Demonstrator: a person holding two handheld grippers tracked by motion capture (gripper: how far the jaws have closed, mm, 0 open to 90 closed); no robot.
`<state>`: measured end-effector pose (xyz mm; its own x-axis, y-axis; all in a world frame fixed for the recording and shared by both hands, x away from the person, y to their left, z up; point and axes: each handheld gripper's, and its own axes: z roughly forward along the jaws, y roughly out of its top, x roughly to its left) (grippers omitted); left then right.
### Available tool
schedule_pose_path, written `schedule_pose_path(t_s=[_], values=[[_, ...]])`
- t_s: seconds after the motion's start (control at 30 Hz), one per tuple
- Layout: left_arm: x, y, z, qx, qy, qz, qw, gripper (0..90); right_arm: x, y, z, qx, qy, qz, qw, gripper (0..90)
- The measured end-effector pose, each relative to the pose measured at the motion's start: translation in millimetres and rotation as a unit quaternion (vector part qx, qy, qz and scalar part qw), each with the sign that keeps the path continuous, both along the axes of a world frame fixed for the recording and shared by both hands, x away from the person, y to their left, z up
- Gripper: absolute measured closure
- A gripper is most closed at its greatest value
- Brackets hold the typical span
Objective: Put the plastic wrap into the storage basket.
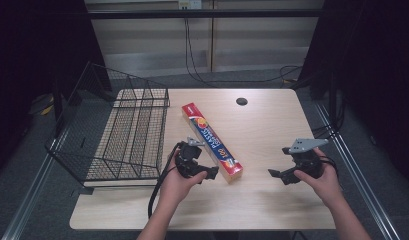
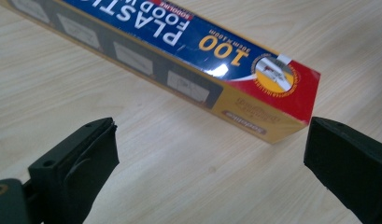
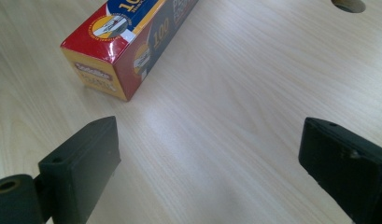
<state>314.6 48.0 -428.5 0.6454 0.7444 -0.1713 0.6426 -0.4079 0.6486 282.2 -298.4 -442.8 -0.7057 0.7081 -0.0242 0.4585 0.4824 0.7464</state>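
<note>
Beside the wire basket (image 1: 117, 135), the plastic-wrap box (image 1: 212, 142) lies flat on the table (image 1: 272, 210), untouched, with the left gripper (image 1: 204, 175) at its near end and the right gripper (image 1: 279, 175) farther off, both jaws spread and empty, so grasping remains.

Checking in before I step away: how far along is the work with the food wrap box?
Nothing looks done: the food wrap box lies flat on the table, beside the wire basket. In hand: the left tongs are open at the box's near end, not touching it. The right tongs are open and apart. Gripping and moving the box are probably left.
</note>
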Motion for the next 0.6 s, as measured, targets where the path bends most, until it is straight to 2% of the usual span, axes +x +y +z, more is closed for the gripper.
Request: schedule_pose_path(t_s=[0.1,0.13,0.23,0.27,0.37,0.4,0.47,0.6], values=[[2.8,-4.8,3.1,-0.006,0.003,0.007,1.0,2.8,0.5,-1.2,0.3,0.004,-0.004,-0.001,1.0,5.1],[6.6,-8.7,5.1,0.001,0.008,0.009,0.9999,2.7,0.5,-1.4,0.4,0.004,-0.003,-0.001,1.0,5.1],[12.1,-13.7,7.4,0.001,0.011,0.017,0.9998,2.7,0.7,-2.3,0.1,0.003,-0.003,-0.003,1.0,5.1],[14.2,-15.8,7.9,-0.007,0.018,0.023,0.9996,2.7,0.8,-2.6,-0.1,0.004,-0.001,-0.003,1.0,5.1],[21.6,-17.7,8.6,-0.006,0.027,0.03,0.9992,2.7,1.3,-3.7,-2.2,0.002,-0.003,-0.004,1.0,5.1],[26.6,-20.2,8.7,-0.01,0.031,0.042,0.9986,2.7,1.3,-3.5,-2.4,0.002,-0.002,-0.007,1.0,5.1],[30.5,-20.8,9.8,-0.003,0.029,0.045,0.9986,2.7,1.4,-3.5,-2.6,0.003,-0.002,-0.007,1.0,5.1],[42.5,-27.6,12.1,-0.008,0.034,0.061,0.9975,2.2,2.2,-4.3,-2.4,0.003,-0.003,-0.007,1.0,5.1]])
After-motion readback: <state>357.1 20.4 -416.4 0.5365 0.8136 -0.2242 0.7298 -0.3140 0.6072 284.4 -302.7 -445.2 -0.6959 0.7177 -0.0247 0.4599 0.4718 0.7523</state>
